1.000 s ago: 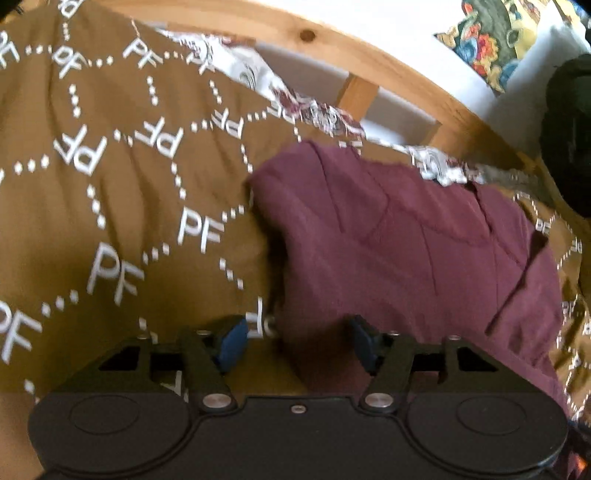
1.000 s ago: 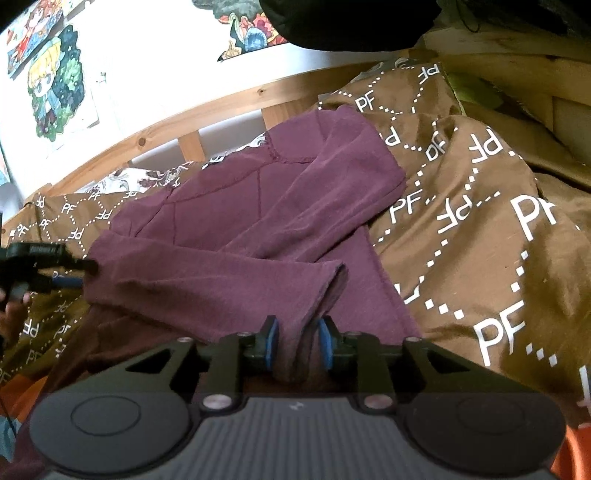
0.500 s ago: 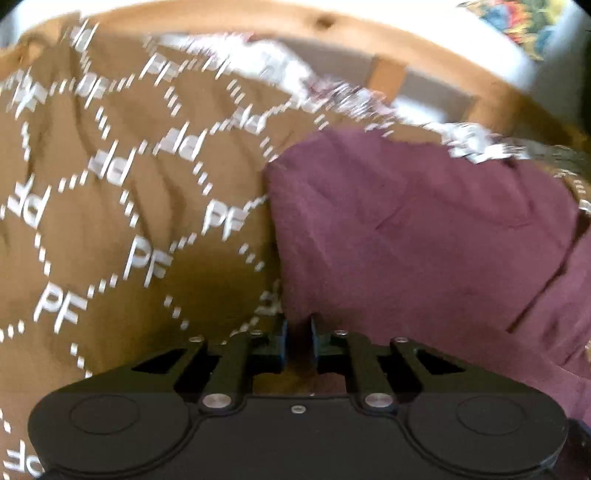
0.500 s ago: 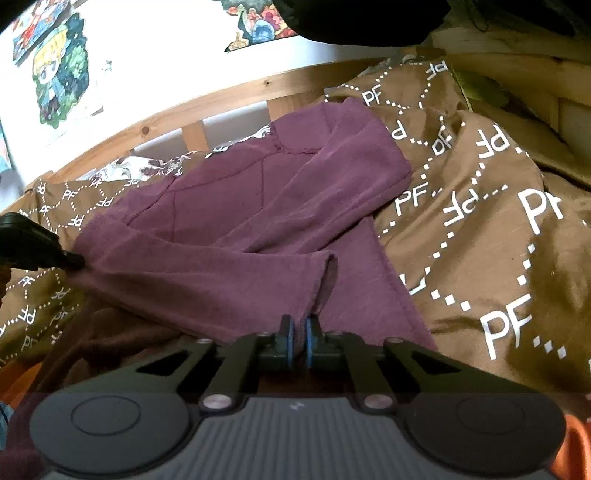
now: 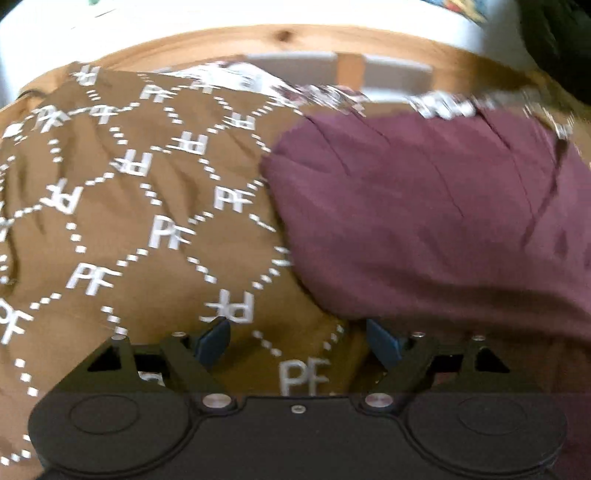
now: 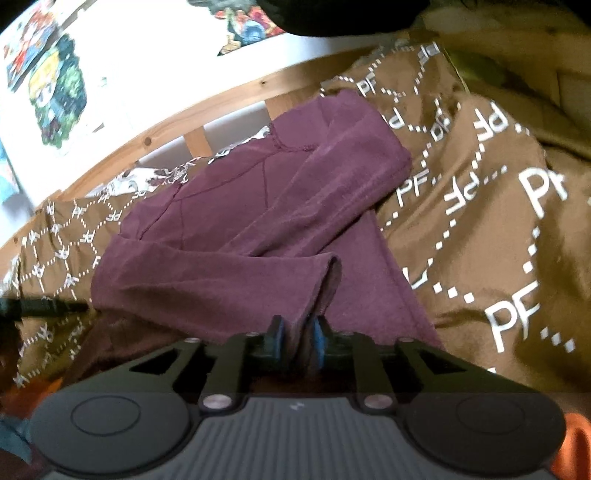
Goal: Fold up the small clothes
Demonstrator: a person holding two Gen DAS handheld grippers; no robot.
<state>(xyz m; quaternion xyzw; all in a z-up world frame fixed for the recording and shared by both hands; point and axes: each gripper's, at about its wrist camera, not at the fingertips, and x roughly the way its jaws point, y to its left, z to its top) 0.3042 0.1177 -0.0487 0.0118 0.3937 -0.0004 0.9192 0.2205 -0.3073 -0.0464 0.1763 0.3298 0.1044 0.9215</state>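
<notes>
A maroon long-sleeved top [image 6: 258, 229] lies partly folded on a brown bedspread with white "PF" print [image 6: 480, 229]. My right gripper [image 6: 298, 338] has its blue pads narrowly apart around the top's near folded edge, next to a sleeve cuff [image 6: 328, 273]. In the left wrist view the top [image 5: 424, 221] lies at the right. My left gripper [image 5: 297, 338] is open and empty over the bedspread [image 5: 147, 229], just left of the top's near corner. The left gripper also shows in the right wrist view [image 6: 44, 306], beside the top's left edge.
A wooden bed rail [image 5: 221, 48] runs along the far side against a white wall with colourful posters [image 6: 59, 88]. A patterned white sheet [image 5: 325, 92] shows under the bedspread. A dark object [image 6: 351, 14] hangs at the upper right. Something orange [image 6: 576, 443] lies at the near right.
My left gripper shut on the top's left corner, then opened and let it go, and has drawn back left. My right gripper closed tight on the edge, then eased slightly apart.
</notes>
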